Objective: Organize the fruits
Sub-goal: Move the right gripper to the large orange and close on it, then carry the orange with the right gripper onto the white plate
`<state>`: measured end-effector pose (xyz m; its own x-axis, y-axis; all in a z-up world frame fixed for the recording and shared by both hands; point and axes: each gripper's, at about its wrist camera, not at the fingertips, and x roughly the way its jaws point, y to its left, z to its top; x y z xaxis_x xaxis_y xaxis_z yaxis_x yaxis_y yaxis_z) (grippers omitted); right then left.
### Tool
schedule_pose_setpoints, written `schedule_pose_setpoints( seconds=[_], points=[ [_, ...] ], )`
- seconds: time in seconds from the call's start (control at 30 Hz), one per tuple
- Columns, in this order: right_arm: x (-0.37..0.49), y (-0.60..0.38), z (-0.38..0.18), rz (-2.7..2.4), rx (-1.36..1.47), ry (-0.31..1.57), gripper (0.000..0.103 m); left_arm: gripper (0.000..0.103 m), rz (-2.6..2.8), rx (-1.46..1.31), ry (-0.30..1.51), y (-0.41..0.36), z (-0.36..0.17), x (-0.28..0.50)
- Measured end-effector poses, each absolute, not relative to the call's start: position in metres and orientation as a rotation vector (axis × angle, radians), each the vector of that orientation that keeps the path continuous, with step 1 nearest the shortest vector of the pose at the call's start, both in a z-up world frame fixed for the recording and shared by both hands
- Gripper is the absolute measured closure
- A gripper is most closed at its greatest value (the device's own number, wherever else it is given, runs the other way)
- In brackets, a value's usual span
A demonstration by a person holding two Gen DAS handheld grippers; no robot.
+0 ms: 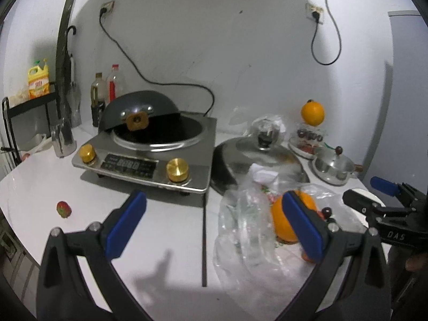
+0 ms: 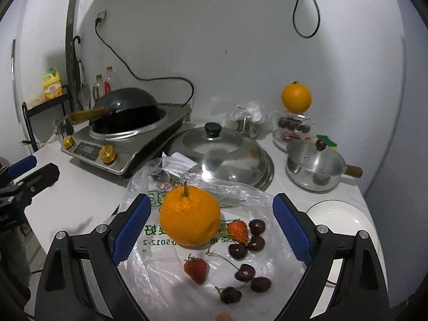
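Work surface: the white counter carries an induction cooker with an upturned wok, a steel lid, a small steel pot and a white plate at your right.

Task items: the fruit lies on a clear plastic bag directly ahead of your right gripper. An orange sits between the jaws, touching neither pad. Around it lie two strawberries and several cherries. A second orange rests on a container of fruit by the wall. One stray strawberry lies alone at the counter's left.

Jaw state: both grippers stand wide open and hold nothing. Your left gripper hovers over bare counter beside the bag.

Hazards: closing on the orange may snag the loose film and drag the cherries with it. The round orange can roll off the pads if gripped off-centre. Soft strawberries bruise under full squeeze.

Legible markings: the bag shows green characters and "0-5012-2", seen upside down. The right gripper body appears to read "DAS". The yellow bottle label is too blurred to read.
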<state>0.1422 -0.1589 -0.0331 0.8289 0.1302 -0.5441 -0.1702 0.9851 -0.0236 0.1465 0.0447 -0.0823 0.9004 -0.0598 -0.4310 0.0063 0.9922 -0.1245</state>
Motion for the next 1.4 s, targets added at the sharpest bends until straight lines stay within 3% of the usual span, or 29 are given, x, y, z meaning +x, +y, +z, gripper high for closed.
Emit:
schedule_pose_setpoints(
  seconds=[0.87,1.4],
  points=[
    [0.234,-0.117,-0.111,0.177,-0.121,0.762,0.009,0.001,-0.011,-0.15,0.577,0.072,-0.134,0.203],
    [0.239,-0.118,-0.121,0.205,-0.122,0.797,0.013,0.001,-0.015,-0.143,0.595,0.066,-0.136,0.204]
  ],
)
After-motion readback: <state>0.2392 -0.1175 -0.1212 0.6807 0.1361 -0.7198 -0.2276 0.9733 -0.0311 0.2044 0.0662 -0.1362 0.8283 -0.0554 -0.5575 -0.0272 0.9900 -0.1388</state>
